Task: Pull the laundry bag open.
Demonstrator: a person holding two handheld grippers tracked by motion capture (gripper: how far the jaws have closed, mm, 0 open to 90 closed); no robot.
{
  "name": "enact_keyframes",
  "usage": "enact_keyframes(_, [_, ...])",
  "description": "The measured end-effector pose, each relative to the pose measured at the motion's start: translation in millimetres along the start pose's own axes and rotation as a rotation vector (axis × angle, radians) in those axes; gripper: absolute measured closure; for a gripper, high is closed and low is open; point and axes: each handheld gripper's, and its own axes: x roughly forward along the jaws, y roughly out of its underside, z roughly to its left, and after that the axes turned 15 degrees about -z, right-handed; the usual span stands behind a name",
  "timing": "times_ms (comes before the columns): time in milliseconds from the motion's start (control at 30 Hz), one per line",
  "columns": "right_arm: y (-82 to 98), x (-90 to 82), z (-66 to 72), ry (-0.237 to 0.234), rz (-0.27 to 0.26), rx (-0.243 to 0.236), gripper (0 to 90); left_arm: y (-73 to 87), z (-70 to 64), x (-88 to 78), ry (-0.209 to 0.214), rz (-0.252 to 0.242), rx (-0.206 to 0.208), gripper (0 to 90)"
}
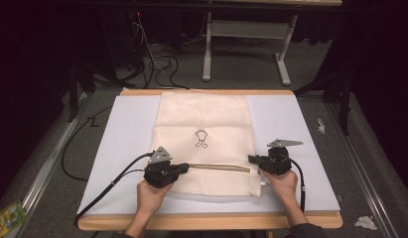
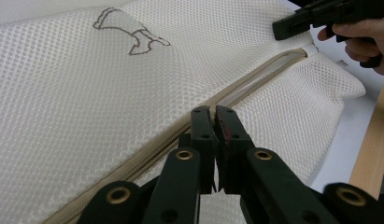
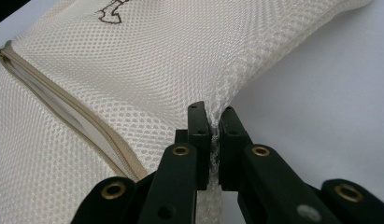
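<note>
mesh bag stretched between left tongs and right tongs.

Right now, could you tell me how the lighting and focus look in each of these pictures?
High view: the white mat and mesh bag are evenly lit, while the room behind falls into deep shadow. Left gripper view: the zipper is sharp, the near black linkage soft. Right gripper view: the mesh weave is crisp at mid-distance, blurring at the bottom edge; no glare.
</note>
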Motion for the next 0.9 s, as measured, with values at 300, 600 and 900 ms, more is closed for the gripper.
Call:
enact_keyframes(300, [2.3, 0.9, -0.6, -0.001, 0.002, 0.006, 87.4, 2.8, 5.5, -8.1, -0.014, 0.000, -0.005, 87.1])
enact_keyframes(600, [1.7, 0.2, 0.2, 0.006, 0.005, -0.001, 87.4, 4.7, 10.8, -17.6, -0.025, -0.012, -0.013, 87.1])
enact_keyframes(900, [0.9, -0.9, 0.3, 0.015, 0.018, -0.012, 87.5, 6.7, 14.2, -24.3, -0.036, -0.023, -0.022, 87.1])
